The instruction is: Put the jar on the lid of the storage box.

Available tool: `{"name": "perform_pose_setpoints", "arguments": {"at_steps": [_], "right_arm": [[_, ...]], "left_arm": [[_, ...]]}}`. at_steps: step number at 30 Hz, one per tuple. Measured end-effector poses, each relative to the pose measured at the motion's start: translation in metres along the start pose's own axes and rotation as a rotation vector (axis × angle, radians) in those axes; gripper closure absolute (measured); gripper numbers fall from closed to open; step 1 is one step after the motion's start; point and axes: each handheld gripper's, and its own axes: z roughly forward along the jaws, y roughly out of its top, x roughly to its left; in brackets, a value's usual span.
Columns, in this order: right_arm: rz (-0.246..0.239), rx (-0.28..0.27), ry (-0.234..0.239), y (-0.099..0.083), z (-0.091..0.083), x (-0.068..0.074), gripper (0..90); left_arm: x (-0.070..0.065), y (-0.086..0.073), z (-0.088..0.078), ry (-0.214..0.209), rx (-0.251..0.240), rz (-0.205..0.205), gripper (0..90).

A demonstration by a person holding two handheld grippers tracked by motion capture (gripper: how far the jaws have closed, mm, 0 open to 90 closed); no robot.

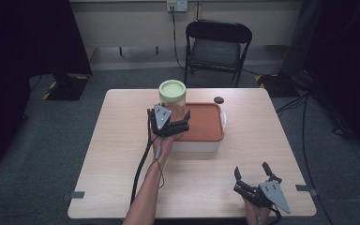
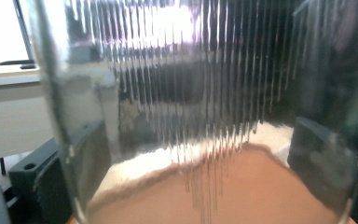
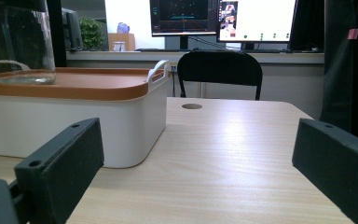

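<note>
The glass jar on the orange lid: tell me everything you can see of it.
The jar is clear ribbed glass, tall and round, closed with a pale green lid. It looks empty. It stands upright on the left rear part of the orange lid of the white box. The left gripper reaches to its lower part, with one black jaw on each side of the glass; whether they press it cannot be told.

Ribbed clear jar (image 1: 172, 100), green lid, upright on orange box lid (image 1: 206, 123)
</note>
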Motion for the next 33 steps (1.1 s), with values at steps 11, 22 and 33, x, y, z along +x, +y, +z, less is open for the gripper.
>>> {"name": "perform_pose_setpoints", "arguments": {"at_steps": [11, 22, 33], "right_arm": [[0.0, 0.0, 0.0, 0.0, 0.0, 0.0, 1.1], [0.0, 0.0, 0.004, 0.0, 0.0001, -0.0001, 1.1], [0.0, -0.001, 0.008, 0.0, 0.0, -0.0002, 0.0]], "left_arm": [[0.0, 0.0023, -0.0038, -0.013, -0.019, -0.014, 0.0], [0.0019, 0.0031, -0.0064, -0.005, -0.006, -0.022, 0.0], [-0.0002, 0.0023, -0.0089, -0.006, 0.0, -0.013, 0.0]]}}
